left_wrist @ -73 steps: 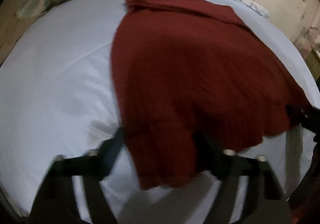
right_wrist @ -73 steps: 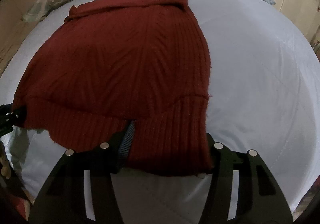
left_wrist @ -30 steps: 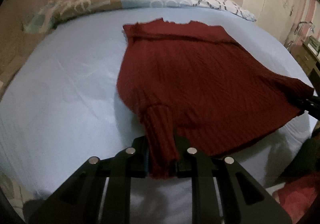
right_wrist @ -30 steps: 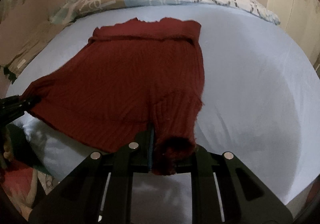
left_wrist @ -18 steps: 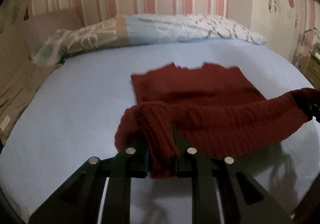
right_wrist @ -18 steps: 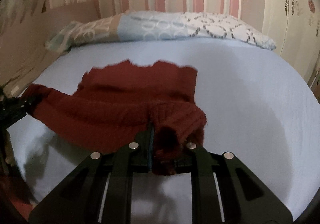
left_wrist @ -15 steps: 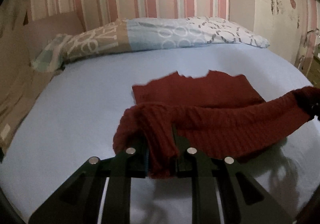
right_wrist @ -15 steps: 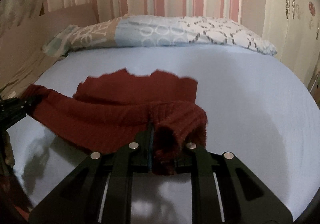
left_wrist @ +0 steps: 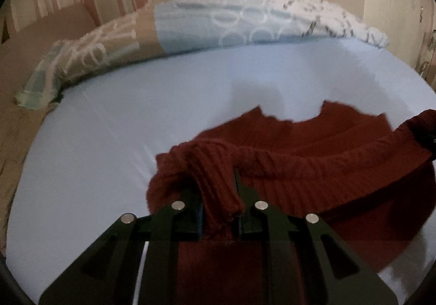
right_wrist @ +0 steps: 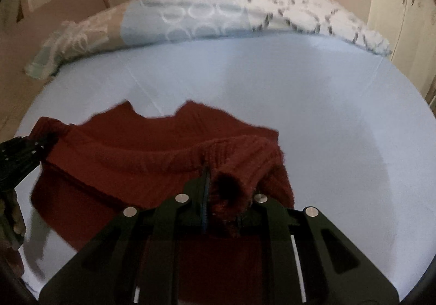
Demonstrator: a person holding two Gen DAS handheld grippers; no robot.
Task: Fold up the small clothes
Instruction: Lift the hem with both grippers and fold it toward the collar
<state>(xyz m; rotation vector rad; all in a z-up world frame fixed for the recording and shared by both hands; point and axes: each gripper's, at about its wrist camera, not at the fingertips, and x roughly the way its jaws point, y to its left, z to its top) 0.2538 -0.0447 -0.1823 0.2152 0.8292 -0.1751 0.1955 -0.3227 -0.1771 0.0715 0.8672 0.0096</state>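
The red sweater (left_wrist: 313, 166) on the bed (left_wrist: 136, 119) is gripped at its ribbed hem by both closed tongs, left (left_wrist: 219, 212) and right (right_wrist: 222, 205). Since earlier, the hem has been carried toward the neckline, doubling it.

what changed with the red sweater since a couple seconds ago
Both grippers closed on the sweater hem corners, left gripper and right gripper, then lifted and carried the hem over toward the neckline. The bed sheet and pillow stayed put.

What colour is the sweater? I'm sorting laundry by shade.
Dark red, a ribbed knit; the sweater shows best in the right wrist view.
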